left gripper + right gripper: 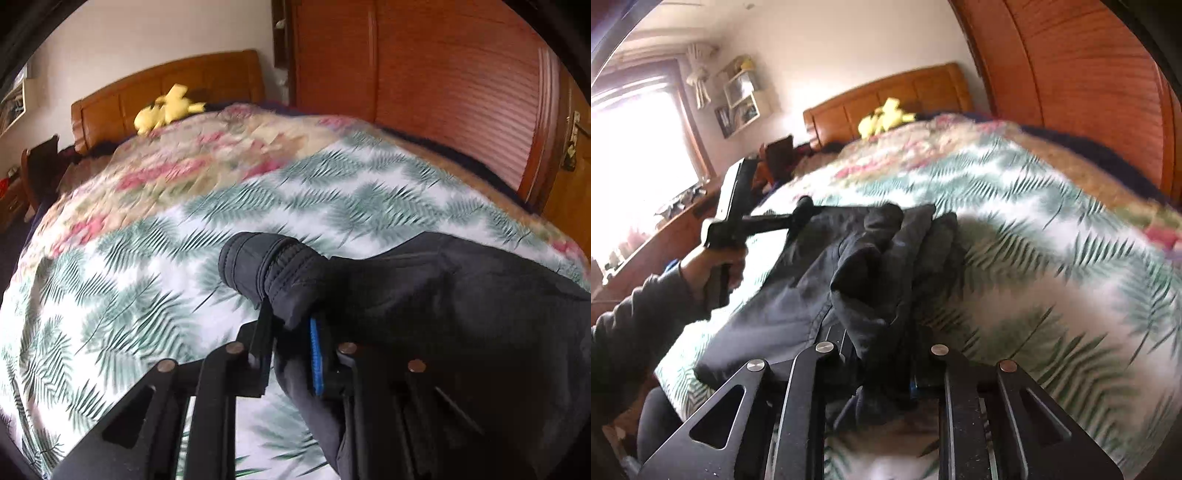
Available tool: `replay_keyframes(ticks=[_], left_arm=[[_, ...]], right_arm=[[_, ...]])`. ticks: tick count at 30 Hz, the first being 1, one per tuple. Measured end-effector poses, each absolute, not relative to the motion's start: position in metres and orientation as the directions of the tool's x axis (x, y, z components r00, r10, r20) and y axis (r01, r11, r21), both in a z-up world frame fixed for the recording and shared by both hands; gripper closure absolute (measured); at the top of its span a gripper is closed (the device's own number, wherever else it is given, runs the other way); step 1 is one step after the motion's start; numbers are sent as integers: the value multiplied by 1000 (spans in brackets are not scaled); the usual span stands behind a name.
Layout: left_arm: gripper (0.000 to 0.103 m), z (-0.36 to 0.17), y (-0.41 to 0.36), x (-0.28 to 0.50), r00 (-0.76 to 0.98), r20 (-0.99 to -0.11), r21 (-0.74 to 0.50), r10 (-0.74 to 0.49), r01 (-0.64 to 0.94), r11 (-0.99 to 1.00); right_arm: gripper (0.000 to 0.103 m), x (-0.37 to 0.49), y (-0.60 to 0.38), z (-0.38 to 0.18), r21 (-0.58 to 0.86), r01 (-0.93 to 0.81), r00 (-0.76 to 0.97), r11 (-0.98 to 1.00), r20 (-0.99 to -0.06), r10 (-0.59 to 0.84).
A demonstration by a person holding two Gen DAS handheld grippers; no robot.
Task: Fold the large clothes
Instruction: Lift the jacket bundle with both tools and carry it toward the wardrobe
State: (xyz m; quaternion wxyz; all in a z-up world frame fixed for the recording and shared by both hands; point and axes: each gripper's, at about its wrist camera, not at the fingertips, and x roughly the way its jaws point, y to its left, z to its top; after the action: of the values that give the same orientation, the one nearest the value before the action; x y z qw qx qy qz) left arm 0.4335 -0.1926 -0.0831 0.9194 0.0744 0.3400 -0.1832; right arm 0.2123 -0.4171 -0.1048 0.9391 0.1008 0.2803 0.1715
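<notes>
Black fabric of the jacket (424, 291) is filling both my grippers: my left gripper (291, 332) is pinching its cuff, my right gripper (882, 354) is pinching a bunched fold. Beyond, the jacket is lying on the leaf-print sheet (1052, 258). Farther, a yellow toy (166, 107) is resting by the headboard (886, 99).

Left gripper (290, 345): jaws closed on a cuffed edge of the dark jacket (424, 295), one blue pad visible against the cloth. Jacket: black, padded, ribbed cuff raised, bulk trailing right across the bed. Fern-print sheet (129, 277): white with green fronds, overlying a floral quilt (177, 162). Yellow plush toy (166, 109) near the wooden headboard (155, 85). Louvred wooden wardrobe (443, 81) beside the bed, right.
</notes>
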Motion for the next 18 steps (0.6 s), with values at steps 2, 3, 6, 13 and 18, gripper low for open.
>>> replay_keyframes(ticks=[2, 3, 6, 13, 18], left_arm=[[90, -73, -223, 432, 699, -642, 10, -316, 419, 908], [90, -68, -241, 430, 700, -633, 16, -329, 437, 899], [90, -55, -301, 426, 696, -610, 16, -379, 489, 872], [90, -23, -443, 416, 644, -553, -36, -529, 616, 787], [91, -14, -509, 408, 591, -546, -63, -594, 678, 732]], right_arm=[[88, 216, -437, -93, 256, -251, 805, 934, -481, 348], [88, 216, -448, -88, 247, -239, 814, 939, -476, 332], [88, 213, -483, -77, 198, -195, 842, 961, -468, 267], [89, 191, -592, -45, 91, 6, 898, 996, -438, 34], [89, 167, -660, -29, 22, 175, 898, 984, -413, -151]])
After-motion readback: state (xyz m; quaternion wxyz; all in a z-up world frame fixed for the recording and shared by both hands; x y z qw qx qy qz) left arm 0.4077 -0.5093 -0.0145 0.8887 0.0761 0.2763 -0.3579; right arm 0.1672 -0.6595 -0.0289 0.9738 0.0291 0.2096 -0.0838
